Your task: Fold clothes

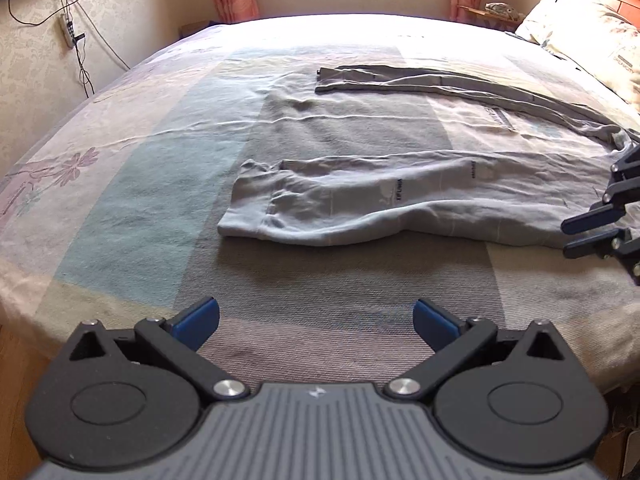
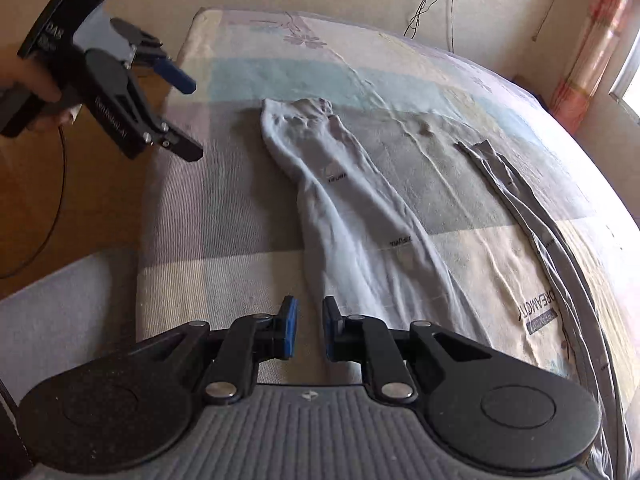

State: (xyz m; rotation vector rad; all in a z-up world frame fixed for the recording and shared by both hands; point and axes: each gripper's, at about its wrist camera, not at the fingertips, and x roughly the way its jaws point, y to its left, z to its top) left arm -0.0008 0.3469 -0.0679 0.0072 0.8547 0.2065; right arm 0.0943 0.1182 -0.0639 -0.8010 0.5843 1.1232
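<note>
Left wrist view: the left gripper (image 1: 316, 320) hangs with fingers (image 1: 198, 322) spread wide and empty over bare bedspread (image 1: 120, 184), the grey trousers (image 1: 360, 204) lying flat well ahead of the tips, one leg's near edge crosswise to them. Right wrist view: the right gripper (image 2: 310, 332) shows fingers (image 2: 290, 332) narrowly parted, nothing between, the trousers' (image 2: 360, 216) waist end just beside the right-hand fingertip, open bed to the left.

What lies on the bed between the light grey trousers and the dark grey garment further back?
Only bare bedsheet, wrinkled, lies between the light grey trousers and the dark grey garment. The left wrist view shows this stretch best; the right wrist view agrees.
</note>
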